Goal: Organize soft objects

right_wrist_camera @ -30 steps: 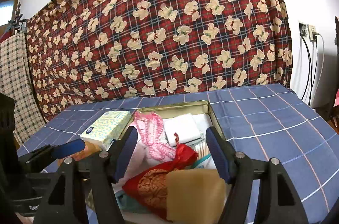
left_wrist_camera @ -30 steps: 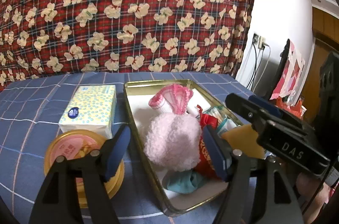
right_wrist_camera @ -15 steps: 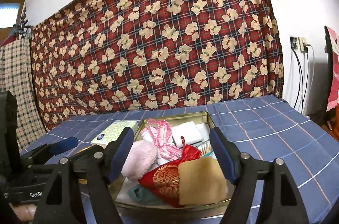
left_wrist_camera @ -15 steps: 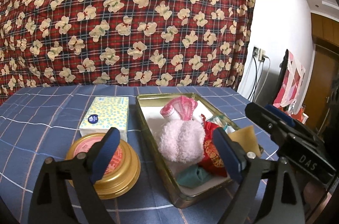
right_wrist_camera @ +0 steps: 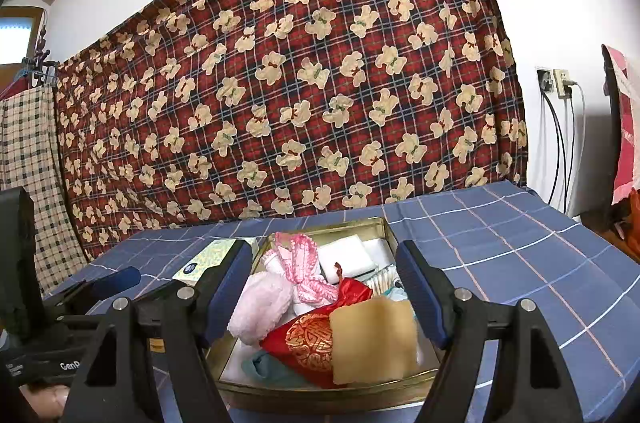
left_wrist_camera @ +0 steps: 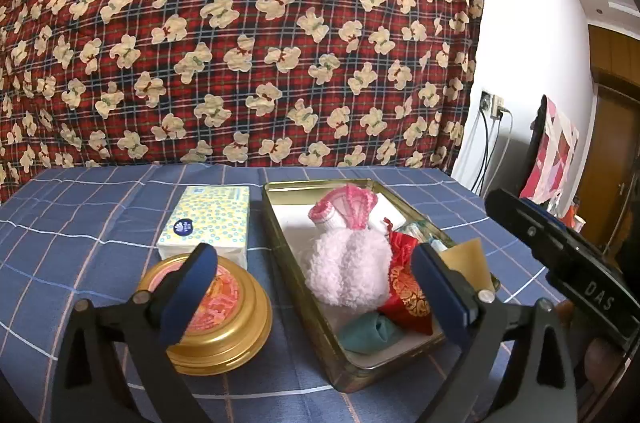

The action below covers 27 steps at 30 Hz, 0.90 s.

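Note:
A gold metal tin (left_wrist_camera: 276, 219) (right_wrist_camera: 390, 235) stands on the blue checked cloth. It holds a fluffy pink ball (left_wrist_camera: 348, 271) (right_wrist_camera: 260, 307), a pink-trimmed sock (left_wrist_camera: 344, 209) (right_wrist_camera: 298, 263), a red embroidered pouch (left_wrist_camera: 406, 293) (right_wrist_camera: 310, 337), a teal cloth (left_wrist_camera: 370, 331) (right_wrist_camera: 264, 363), a tan sponge (left_wrist_camera: 470, 259) (right_wrist_camera: 374, 339) and white pads (right_wrist_camera: 346, 259). My left gripper (left_wrist_camera: 316, 297) is open and empty, in front of the tin. My right gripper (right_wrist_camera: 324, 295) is open and empty, above the tin's near end.
A yellow dotted tissue pack (left_wrist_camera: 208, 219) (right_wrist_camera: 208, 257) and a round gold lidded tin (left_wrist_camera: 216, 307) sit left of the tin. A red teddy-print blanket (left_wrist_camera: 240, 43) hangs behind. Wall sockets with cables (right_wrist_camera: 556, 83) are at the right.
Both grippers have pulled back and up from the tin, so its contents look smaller and farther. Both stay open and empty. Nothing in the tin has moved.

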Motion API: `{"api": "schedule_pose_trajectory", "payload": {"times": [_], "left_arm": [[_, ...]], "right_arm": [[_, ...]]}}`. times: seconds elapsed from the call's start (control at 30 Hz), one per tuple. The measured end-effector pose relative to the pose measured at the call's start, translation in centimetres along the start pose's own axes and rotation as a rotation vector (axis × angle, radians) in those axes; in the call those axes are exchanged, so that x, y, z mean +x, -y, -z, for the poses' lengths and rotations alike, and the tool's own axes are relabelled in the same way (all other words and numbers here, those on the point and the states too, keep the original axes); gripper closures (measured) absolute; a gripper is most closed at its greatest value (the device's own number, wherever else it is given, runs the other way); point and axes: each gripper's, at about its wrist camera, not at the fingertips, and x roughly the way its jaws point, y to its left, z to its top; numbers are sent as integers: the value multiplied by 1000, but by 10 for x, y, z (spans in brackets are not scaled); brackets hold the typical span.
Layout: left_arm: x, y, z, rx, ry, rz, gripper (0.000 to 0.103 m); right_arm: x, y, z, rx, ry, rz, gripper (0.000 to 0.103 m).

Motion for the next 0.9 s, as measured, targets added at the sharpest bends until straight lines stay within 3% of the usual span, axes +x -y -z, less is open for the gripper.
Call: {"api": "schedule_pose_trajectory", "payload": {"times": [0.9], "left_arm": [[-3,-4,-2,-7,8,-15,1]], "right_arm": [[-2,1,1,5,1,-1,27]]}}
